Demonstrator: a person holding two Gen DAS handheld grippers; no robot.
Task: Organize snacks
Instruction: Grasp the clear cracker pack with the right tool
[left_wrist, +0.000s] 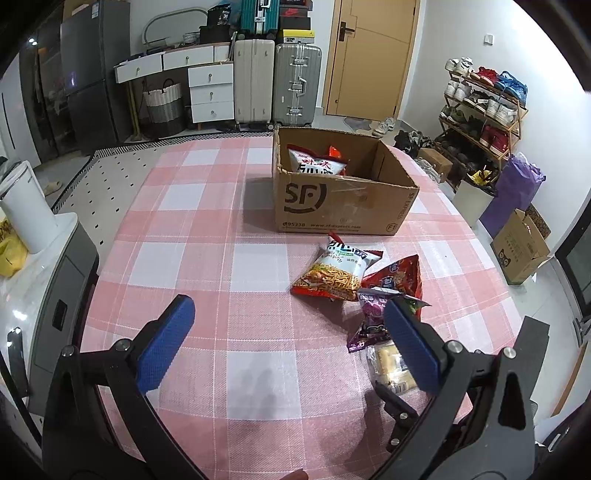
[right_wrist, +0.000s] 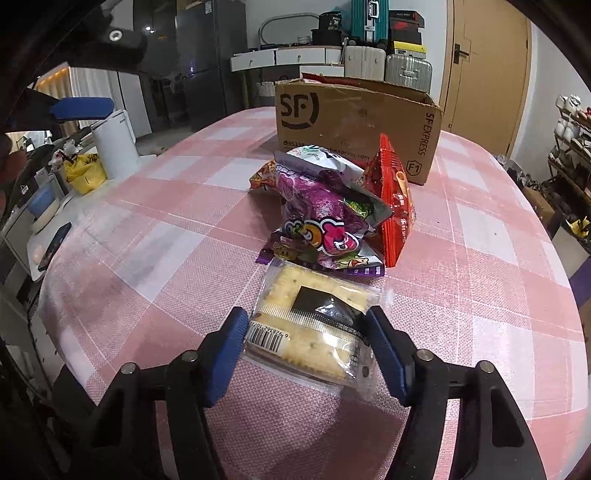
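Fingers (left_wrist: 177, 321) of the left gripper (left_wrist: 291, 328) are seen spread wide apart in the left wrist view, held above the checked surface (left_wrist: 207, 266) with nothing between them; the noodle snack bag (left_wrist: 334, 271), the red bag (left_wrist: 399, 278) and the purple candy bag (left_wrist: 371, 321) lie ahead and to the right, short of the SF cardboard box (left_wrist: 343, 199), in which one white snack bag (left_wrist: 317, 166) is already lodged. From the right wrist view, the fingers (right_wrist: 231, 354) of the right gripper (right_wrist: 308, 354) are seen brought in against both sides of the clear cracker pack (right_wrist: 314, 325), which lies flat on the surface just before the purple candy bag (right_wrist: 325, 218) and the red bag (right_wrist: 393, 206). Only the near half of the pack is bracketed, so it is judged that the slick wrapper could slip or pivot downward on lifting, or the crackers could be cracked if squeezed too hard. The purple bag, touching the pack's far edge, could be dragged along.
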